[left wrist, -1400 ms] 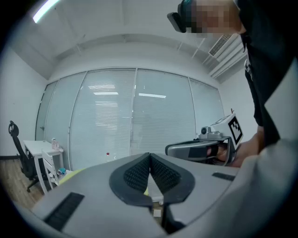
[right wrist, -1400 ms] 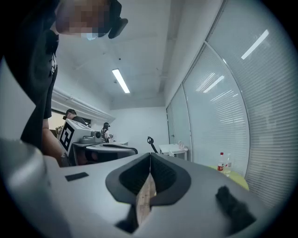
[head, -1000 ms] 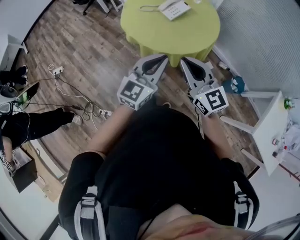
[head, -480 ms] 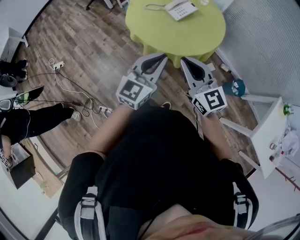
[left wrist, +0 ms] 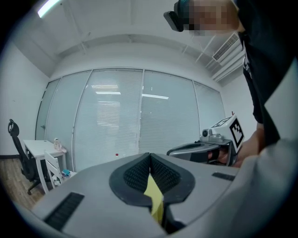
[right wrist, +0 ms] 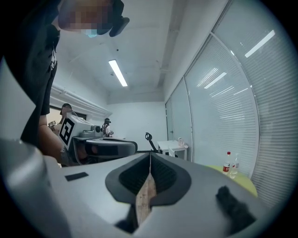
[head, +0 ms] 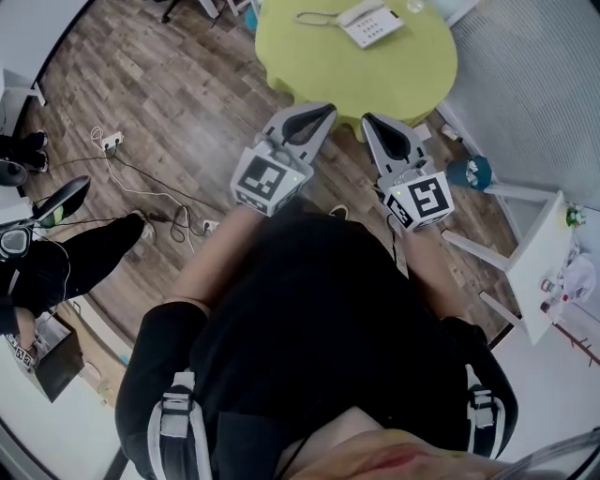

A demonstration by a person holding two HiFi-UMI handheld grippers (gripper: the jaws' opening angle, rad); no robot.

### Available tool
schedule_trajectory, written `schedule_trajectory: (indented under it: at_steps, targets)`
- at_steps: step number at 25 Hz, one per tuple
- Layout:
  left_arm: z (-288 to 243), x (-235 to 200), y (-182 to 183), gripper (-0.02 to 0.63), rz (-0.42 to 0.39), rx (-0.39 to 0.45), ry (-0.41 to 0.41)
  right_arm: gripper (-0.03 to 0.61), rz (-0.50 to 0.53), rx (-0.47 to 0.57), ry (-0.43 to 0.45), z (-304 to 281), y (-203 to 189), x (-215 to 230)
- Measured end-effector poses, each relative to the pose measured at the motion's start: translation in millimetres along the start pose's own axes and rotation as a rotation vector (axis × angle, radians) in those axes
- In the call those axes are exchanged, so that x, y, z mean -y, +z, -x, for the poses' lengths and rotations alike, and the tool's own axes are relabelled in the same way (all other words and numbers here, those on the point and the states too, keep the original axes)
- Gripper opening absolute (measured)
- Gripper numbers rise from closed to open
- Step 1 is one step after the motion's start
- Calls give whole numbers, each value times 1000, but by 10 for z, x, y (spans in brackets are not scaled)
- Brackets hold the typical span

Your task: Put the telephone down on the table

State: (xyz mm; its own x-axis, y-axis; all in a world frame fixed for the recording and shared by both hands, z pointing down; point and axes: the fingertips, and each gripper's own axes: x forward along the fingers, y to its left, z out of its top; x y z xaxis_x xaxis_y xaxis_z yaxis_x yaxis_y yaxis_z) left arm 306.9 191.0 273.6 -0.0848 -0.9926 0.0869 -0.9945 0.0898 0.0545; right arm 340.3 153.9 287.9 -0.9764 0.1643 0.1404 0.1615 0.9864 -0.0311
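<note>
Our left claw [left wrist: 150, 158] is closed tight with nothing between its pads, and our right claw [right wrist: 150, 157] is likewise pressed shut and empty. We hold both side by side in front of our body, pointing toward the round green table [head: 375, 80]. The white telephone [head: 373, 21] lies on the far part of that tabletop, well apart from both claws, its cord trailing to the left.
</note>
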Motion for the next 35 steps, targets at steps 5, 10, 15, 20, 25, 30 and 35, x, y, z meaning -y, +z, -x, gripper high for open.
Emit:
schedule_trajectory:
  at_steps: [5,10,15,20,25,30,35]
  targets:
    - [96,-482,33,11,12,16,-23,18,-5,-21,-34,-434,47,-51]
    - [220,-909,16,11,13,13,-54,18,6,-45,-58,-874,79,-187]
    - [332,-1295,5,11,15,14,-84,18,14,-65,-78,-1288,74,-298]
    - [517,-1628,-27,11,14,6,-114,18,9,-70,-101,-1651,100,-487]
    - [621,-1896,-76,11,11,-5,-121,18,-7,-66,-110,-1898,115,-600]
    - [557,-1999,-111,11,9,-19,-131,18,-27,-48,-121,-2000,164,-505]
    - [339,-2095,-176,11,16,-37,-130,18,-57,-32,-131,-2049,98,-249]
